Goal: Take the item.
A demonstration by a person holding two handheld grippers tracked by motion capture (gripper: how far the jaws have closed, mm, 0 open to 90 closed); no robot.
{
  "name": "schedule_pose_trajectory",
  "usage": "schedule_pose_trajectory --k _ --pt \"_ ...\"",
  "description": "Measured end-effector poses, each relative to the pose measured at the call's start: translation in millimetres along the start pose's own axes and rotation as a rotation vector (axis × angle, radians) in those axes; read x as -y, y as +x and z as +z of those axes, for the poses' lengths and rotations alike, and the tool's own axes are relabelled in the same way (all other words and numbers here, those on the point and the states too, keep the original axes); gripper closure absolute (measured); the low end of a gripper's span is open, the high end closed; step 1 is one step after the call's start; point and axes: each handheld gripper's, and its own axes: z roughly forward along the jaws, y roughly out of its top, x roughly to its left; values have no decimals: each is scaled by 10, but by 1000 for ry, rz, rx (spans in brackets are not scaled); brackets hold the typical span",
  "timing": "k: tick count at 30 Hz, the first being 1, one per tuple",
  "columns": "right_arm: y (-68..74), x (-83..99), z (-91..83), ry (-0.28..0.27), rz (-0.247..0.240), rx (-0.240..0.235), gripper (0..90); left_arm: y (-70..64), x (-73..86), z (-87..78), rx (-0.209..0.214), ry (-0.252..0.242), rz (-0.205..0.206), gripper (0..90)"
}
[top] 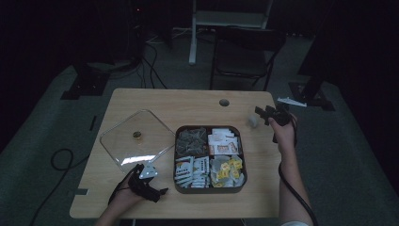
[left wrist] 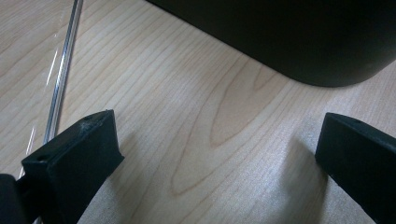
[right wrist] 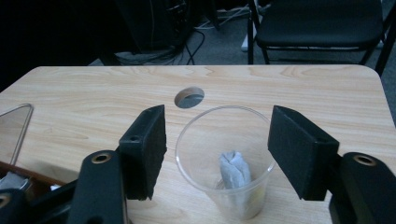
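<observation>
The right gripper (right wrist: 217, 149) hangs spread wide around a clear cup (right wrist: 224, 161) standing on the worktop (right wrist: 93, 93) with a grey packet (right wrist: 235, 171) inside, its jaws apart from the rim, while the left gripper (left wrist: 219, 158) rests spread beside the dark tray (left wrist: 299, 37).

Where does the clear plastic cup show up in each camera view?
High view: the cup stands right of the tray, just ahead of the right gripper.
Left gripper view: not in it.
Right gripper view: low centre, between the open jaws.
Shared landmark: the table's round hole.
</observation>
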Motion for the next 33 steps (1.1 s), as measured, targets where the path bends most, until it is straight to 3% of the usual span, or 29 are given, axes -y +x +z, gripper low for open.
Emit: schedule_pose_trajectory --k 13,20,33 --pt "105 95 -162 -27 -42 -54 210 0 0 0 0 0 0 3" --pt "142 159 -266 -37 -62 -61 195 0 0 0 0 0 0 3" --pt "253 378 -450 -44 -102 -120 176 0 0 0 0 0 0 3"
